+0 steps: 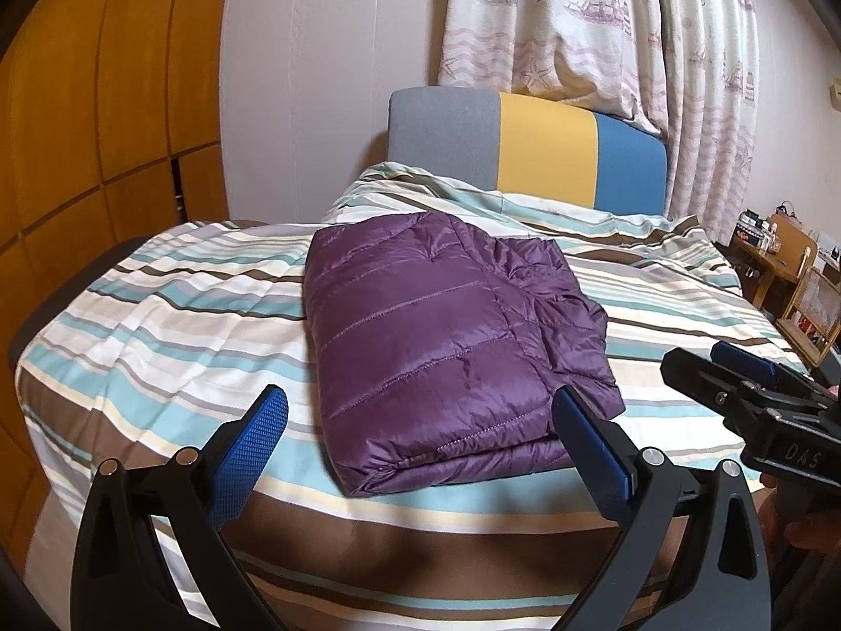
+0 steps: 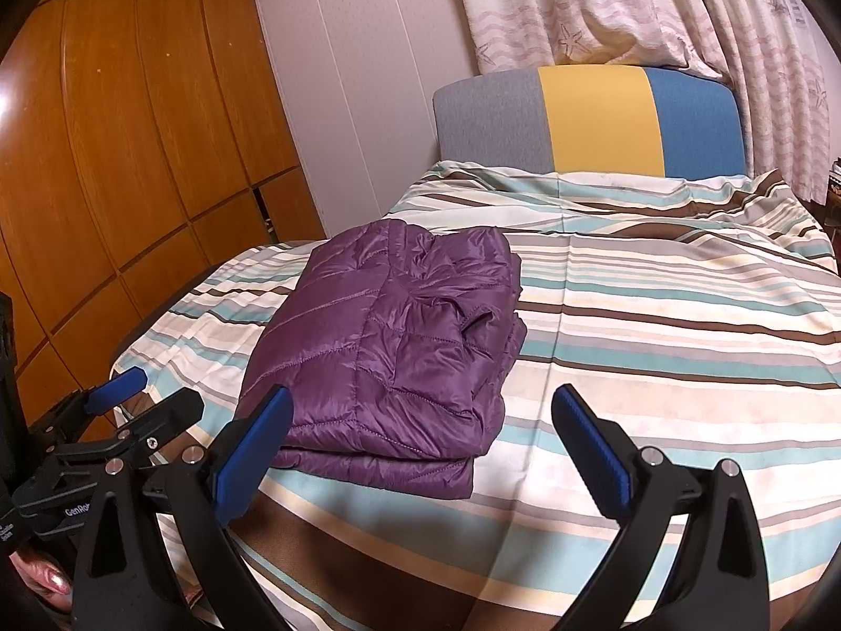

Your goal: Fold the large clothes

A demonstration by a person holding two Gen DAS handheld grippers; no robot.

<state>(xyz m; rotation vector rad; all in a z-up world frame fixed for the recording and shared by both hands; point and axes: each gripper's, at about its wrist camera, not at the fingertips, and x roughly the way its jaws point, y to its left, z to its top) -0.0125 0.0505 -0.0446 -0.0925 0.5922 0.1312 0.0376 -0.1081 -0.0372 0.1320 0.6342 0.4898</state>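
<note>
The left gripper [image 1: 420,420] hangs over the bed's near edge, jaws spread wide and empty, blue ribbed pads facing inward. The right gripper [image 2: 420,420] beside it does likewise. Just beyond lies the purple jacket [image 1: 441,336], glossy quilted puffer fabric folded into a thick rectangle on the striped duvet [image 2: 657,315], towards the bed's left side. A grey, yellow and blue headboard [image 1: 525,147] stands behind.
</note>
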